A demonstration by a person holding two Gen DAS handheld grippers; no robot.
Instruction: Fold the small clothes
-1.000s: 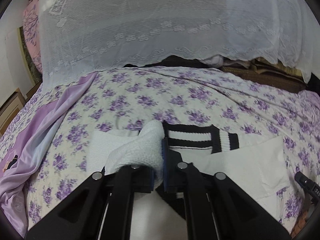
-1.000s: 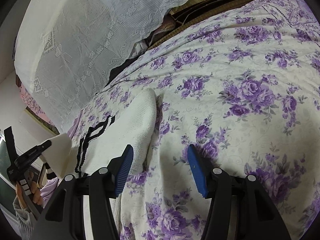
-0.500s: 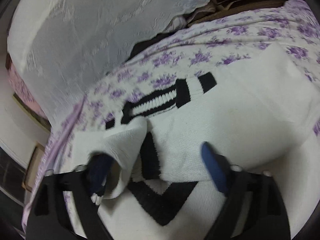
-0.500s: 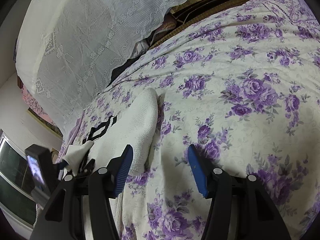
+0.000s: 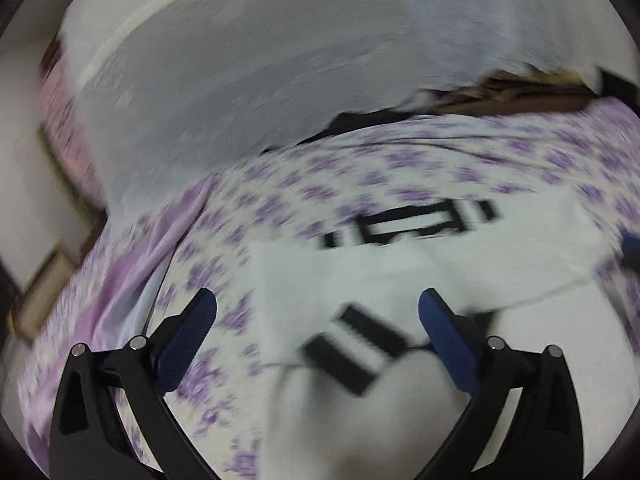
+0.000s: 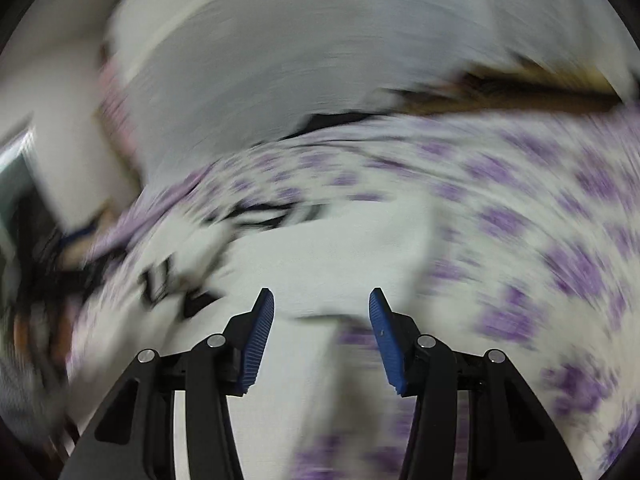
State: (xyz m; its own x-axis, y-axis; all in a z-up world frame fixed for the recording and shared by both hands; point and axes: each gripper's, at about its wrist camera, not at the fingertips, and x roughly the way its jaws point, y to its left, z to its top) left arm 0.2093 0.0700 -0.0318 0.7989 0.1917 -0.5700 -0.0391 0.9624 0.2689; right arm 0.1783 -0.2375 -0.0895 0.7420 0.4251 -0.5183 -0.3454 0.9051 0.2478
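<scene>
A small white knit sweater (image 5: 400, 268) with black-striped trim lies flat on the purple-flowered bedspread (image 5: 440, 160). Both views are motion-blurred. My left gripper (image 5: 316, 312) is open wide and empty above the sweater's left side, with a black-and-white striped cuff (image 5: 356, 348) lying between its fingers. My right gripper (image 6: 320, 312) is open and empty over the sweater's right part (image 6: 340, 256), near its edge. The black collar stripes show in the right wrist view (image 6: 256, 216).
A white lace cover (image 5: 260, 60) hangs over furniture behind the bed. A lilac satin cloth (image 5: 132, 264) lies along the bed's left side. Brown bedding (image 5: 520, 96) shows at the back right. Flowered bedspread stretches to the right (image 6: 560, 240).
My left gripper has let go of the sleeve, which now lies folded on the sweater, and has opened wide and drawn back. My right gripper has swung left over the sweater's right part.
</scene>
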